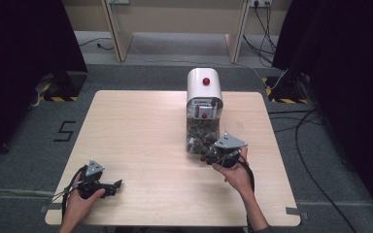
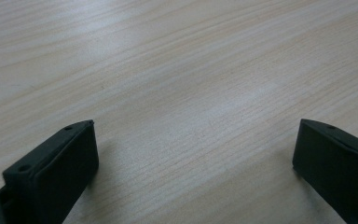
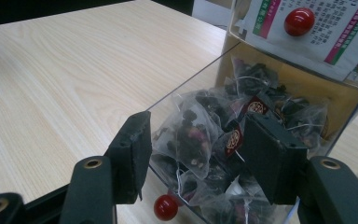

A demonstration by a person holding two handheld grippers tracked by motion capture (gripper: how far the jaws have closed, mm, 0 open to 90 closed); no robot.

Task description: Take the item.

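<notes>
Right gripper (image 3: 193,158) sits right at the open clear drawer (image 3: 186,100), jaws partly apart with a tea bag (image 3: 193,140) in the gap between them. One pad looks to be just outside the drawer's clear wall, the other down among the bags; whether the pads actually press on that bag is hard to tell. The drawer is packed with mesh tea bags, a red knob (image 3: 166,206) at its front edge. It pulls out from the white dispenser (image 1: 204,87), which stands at the table's (image 1: 141,126) far middle. Over at the near left corner, the left gripper (image 2: 193,163) rests low over bare wood, jaws wide, holding nothing.
</notes>
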